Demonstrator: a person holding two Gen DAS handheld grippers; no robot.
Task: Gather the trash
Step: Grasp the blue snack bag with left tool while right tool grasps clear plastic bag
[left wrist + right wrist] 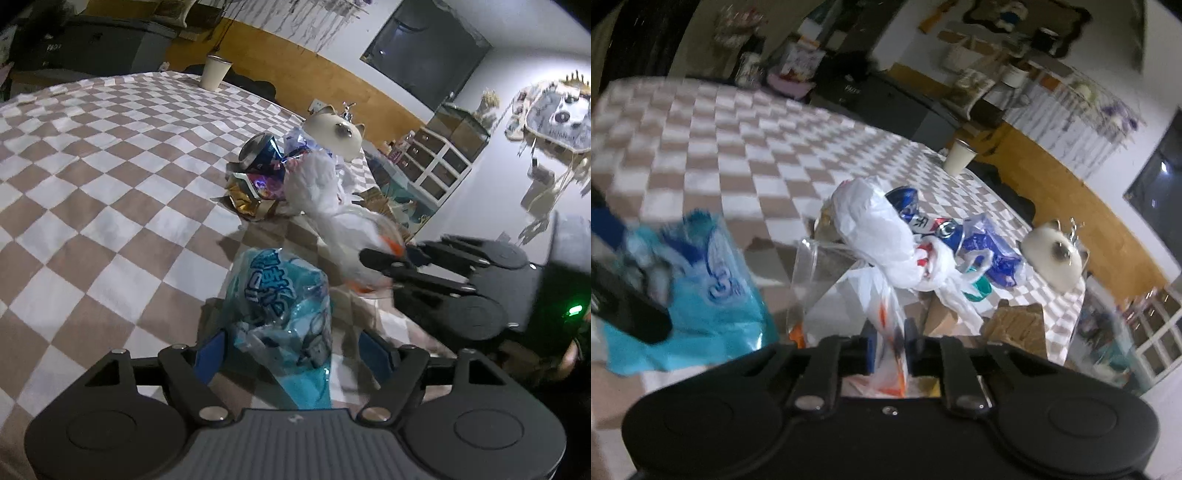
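A pile of trash lies on the checkered tablecloth (92,166): a crushed blue can (260,153), a gold and purple wrapper (251,194) and white plastic bags (879,229). My left gripper (291,350) has its fingers wide apart around a light blue plastic wrapper (284,314), which also shows at the left of the right wrist view (713,295). My right gripper (890,350) is shut on a white plastic bag with orange print (886,314). The right gripper also shows in the left wrist view (380,266), holding the bag (343,229).
A cream cup (214,72) stands at the far table edge. A white cat-shaped figure (336,133) sits behind the trash pile. A clear plastic box (820,280) and brown cardboard (1015,321) lie near the right gripper. A white drawer unit (436,162) stands beyond the table.
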